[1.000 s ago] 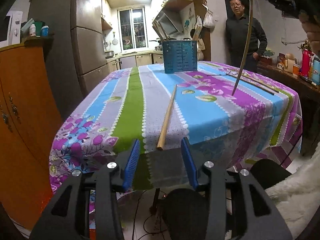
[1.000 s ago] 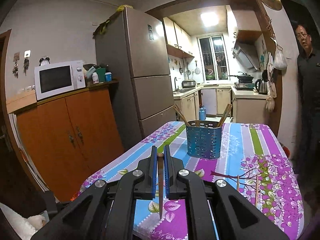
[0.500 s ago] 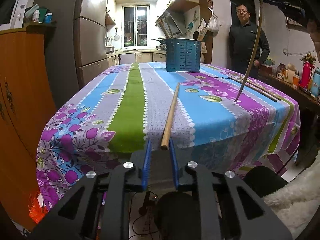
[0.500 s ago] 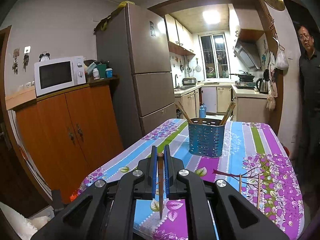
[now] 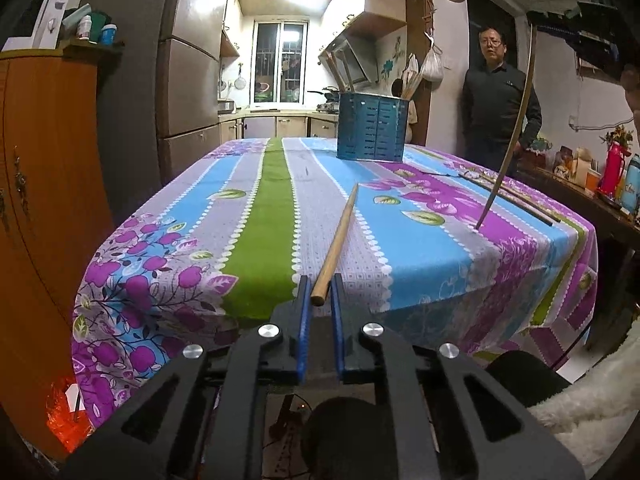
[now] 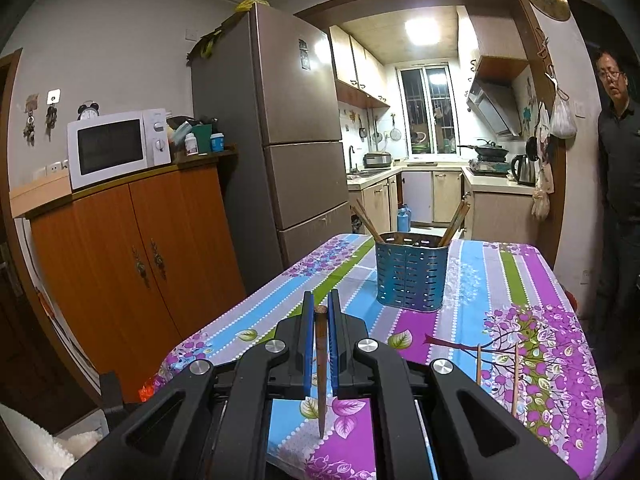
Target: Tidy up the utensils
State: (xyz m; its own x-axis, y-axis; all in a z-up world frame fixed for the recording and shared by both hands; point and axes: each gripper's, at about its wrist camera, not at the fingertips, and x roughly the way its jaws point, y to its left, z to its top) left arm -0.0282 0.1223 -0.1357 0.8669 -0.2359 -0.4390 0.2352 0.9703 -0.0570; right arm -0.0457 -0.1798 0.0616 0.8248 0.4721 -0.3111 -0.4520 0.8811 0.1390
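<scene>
Left gripper (image 5: 320, 292), at the table's near edge: jaws have just been closing and now pinch the butt end of a light wooden chopstick (image 5: 338, 240), whose shaft lies on the striped tablecloth (image 5: 256, 240) pointing toward the far edge. Right gripper (image 6: 319, 312): pressed together on a darker chopstick (image 6: 321, 368) held upright, tip down at the cloth. Farther on, loose chopsticks (image 5: 508, 196) lie near the right edge; blue utensil holder (image 5: 372, 126) stands at the far end.
</scene>
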